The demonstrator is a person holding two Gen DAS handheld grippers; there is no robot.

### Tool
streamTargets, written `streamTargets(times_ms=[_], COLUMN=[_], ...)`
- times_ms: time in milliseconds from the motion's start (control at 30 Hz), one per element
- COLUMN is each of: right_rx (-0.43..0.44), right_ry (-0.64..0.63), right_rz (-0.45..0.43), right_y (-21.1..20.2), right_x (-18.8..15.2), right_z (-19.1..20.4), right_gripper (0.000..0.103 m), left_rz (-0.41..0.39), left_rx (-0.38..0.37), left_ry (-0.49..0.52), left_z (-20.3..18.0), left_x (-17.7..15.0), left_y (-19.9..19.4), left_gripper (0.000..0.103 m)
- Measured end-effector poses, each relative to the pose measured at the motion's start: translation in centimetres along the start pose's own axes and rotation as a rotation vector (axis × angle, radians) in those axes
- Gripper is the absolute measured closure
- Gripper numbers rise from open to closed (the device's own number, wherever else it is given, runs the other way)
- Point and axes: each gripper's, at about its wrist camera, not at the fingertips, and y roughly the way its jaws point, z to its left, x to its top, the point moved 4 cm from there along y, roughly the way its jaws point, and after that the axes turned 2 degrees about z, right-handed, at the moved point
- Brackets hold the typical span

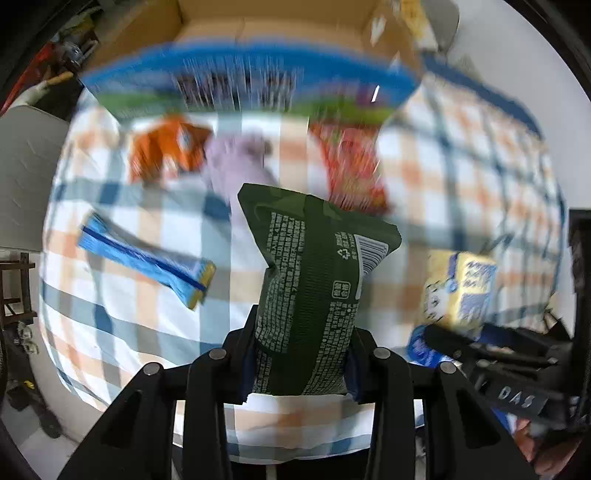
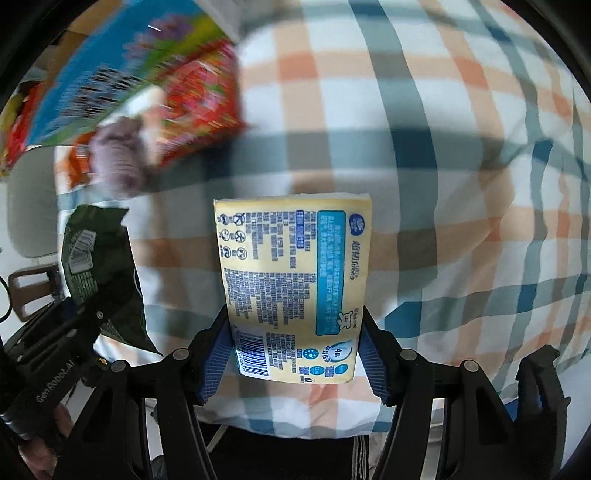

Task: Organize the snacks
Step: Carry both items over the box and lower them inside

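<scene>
My left gripper [image 1: 301, 354] is shut on a dark green snack packet [image 1: 314, 273], held upright above the checked cloth. My right gripper [image 2: 295, 343] is shut on a yellow pack with blue print [image 2: 295, 280]; that yellow pack [image 1: 461, 288] also shows at the right of the left wrist view. The green packet [image 2: 99, 266] hangs at the left of the right wrist view. On the cloth lie a blue-and-yellow bar packet [image 1: 147, 258], an orange packet [image 1: 166, 147], a purple packet [image 1: 236, 162] and a red packet [image 1: 351, 166].
A large blue and green bag [image 1: 251, 85] lies at the far side, in front of an open cardboard box [image 1: 273, 26]. The checked cloth [image 2: 443, 147] covers the table. The view is motion blurred. A hand [image 2: 40, 435] holds the left tool.
</scene>
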Motion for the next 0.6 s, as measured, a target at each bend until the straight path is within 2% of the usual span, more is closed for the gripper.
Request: streamTargets(times_ms=[67, 133, 367, 400, 433, 467, 533, 600], right_rx=[0.02, 0.028, 0.059, 0.054, 0.051, 0.045, 0.034, 0.028], right_ry=[-0.027, -0.048, -0.113, -0.118, -0.12, -0.119, -0.114, -0.105], right_rz=[-0.039, -0.086, -0.247, -0.267, -0.281, -0.295, -0.311, -0.315], right_y=[-0.6, -1.8, -5.5, -5.5, -7.8, -9.0, -10.8, -10.3], right_x=[-0.3, 0.4, 5.0, 5.9, 5.5, 6.5, 8.4, 11.1], right_z=[0.2, 1.1, 5.7, 6.1, 4.5, 3.8, 4.0, 4.3], right_gripper=[0.038, 0.038, 0.038, 0.038, 0.038, 0.038, 0.038, 0.038], left_rz=[-0.055, -0.1, -0.226, -0.233, -0.237, -0.241, -0.237, -0.216], left_rx=[-0.012, -0.013, -0.007, -0.006, -0.007, -0.008, -0.011, -0.024], left_ry=[0.001, 0.011, 0.068, 0.072, 0.077, 0.078, 0.074, 0.06], left_z=[0.1, -2.1, -4.3, -4.8, -4.6, -4.5, -4.2, -3.4], left_x=[1.4, 3.4, 8.7, 9.4, 10.5, 11.2, 13.5, 15.9], left_y=[-4.4, -5.6, -12.0, -12.2, -12.6, -13.2, -13.8, -13.3], left_gripper=[0.069, 0.069, 0.069, 0.069, 0.069, 0.069, 0.069, 0.069])
